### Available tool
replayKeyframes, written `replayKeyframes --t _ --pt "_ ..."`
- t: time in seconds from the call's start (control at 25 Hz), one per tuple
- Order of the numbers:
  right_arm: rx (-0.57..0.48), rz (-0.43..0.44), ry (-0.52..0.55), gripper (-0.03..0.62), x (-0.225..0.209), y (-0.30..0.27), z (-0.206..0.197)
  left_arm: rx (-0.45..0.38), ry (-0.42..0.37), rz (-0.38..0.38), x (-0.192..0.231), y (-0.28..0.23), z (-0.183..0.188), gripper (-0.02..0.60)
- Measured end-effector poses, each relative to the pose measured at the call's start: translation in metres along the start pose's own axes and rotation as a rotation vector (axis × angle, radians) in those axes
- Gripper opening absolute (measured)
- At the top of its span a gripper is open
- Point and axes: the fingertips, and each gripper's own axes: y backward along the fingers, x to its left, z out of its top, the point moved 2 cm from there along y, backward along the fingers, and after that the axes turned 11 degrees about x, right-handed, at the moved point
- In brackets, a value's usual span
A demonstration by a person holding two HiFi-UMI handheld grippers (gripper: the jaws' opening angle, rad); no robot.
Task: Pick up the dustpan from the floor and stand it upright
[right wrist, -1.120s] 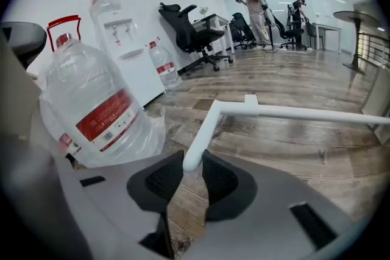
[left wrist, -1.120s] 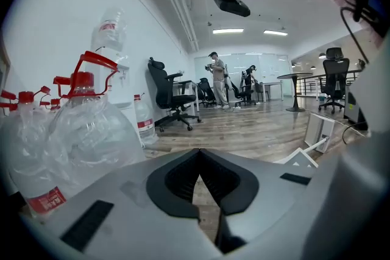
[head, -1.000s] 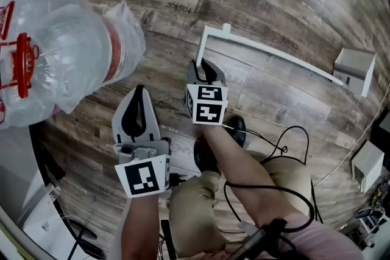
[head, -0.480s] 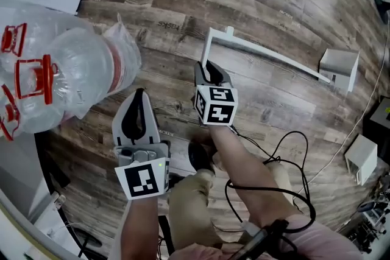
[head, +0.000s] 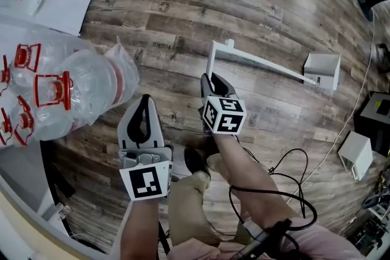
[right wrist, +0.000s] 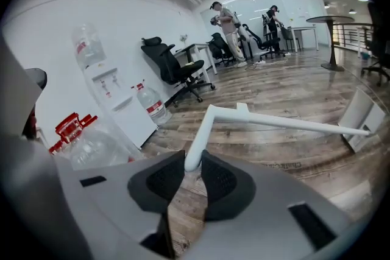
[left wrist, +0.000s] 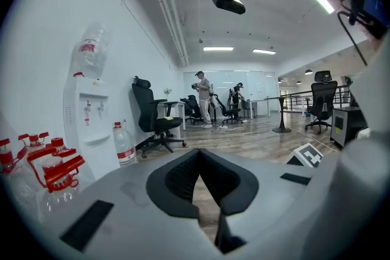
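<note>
Since a second ago, the dustpan (head: pixel 262 63) has not been lifted: it is still laid flat on the floor (head: pixel 256 3). The head view has been swung, so the bottles (head: pixel 79 91) are now seen further out to the dustpan's left. The right tool (head: pixel 213 78) has been kept at the bent end of the handle (right wrist: pixel 201 131). In the right gripper view that end is seen between the two pads, which appear to be pressed against it on either side. The left tool (head: pixel 145 100) is held further from the dustpan, on the bottles' side, with its jaws closed on nothing. The main risk is judged to come from where the grip has been taken. Only the very tip of the handle is held, and the pan (head: pixel 321 70) lies at the far end of the long shaft. Once the tip is raised, the round tube could be twisted or slid out of the pads by the pan's weight. The pan could also be dragged across the floor rather than pivoted on it. If the handle is released before the pan is seated squarely, the dustpan is likely to be tipped over. A swing toward the bottles could also knock them.
</note>
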Motion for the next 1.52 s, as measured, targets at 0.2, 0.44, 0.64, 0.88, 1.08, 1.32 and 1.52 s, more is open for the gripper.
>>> replayKeyframes --t 0.2,0.44,0.64,0.88,1.08,1.32,1.52 --pt "-0.052 0.015 -0.053 0.084 -0.01 0.046 0.027 -0.034 0.012 -0.039 -0.019 0.005 0.037 0.009" --pt "-0.098 -0.002 -0.094 0.081 -0.026 0.103 0.058 -0.072 0.009 -0.093 -0.043 0.02 0.083 0.009" --pt "-0.131 -0.024 -0.129 0.08 -0.043 0.151 0.08 -0.115 -0.005 -0.129 -0.054 0.038 0.129 0.009" --pt "-0.171 -0.049 -0.175 0.077 -0.065 0.211 0.098 -0.126 -0.003 -0.18 -0.069 0.061 0.177 0.009" --pt "-0.193 -0.038 -0.194 0.077 -0.082 0.258 0.106 -0.128 -0.024 -0.207 -0.099 0.075 0.212 0.009" --pt "-0.246 -0.028 -0.243 0.077 -0.111 0.309 0.125 -0.155 -0.051 -0.235 -0.15 0.082 0.254 0.009" --pt "-0.258 -0.01 -0.251 0.077 -0.138 0.349 0.137 -0.189 -0.096 -0.233 -0.19 0.091 0.286 0.009"
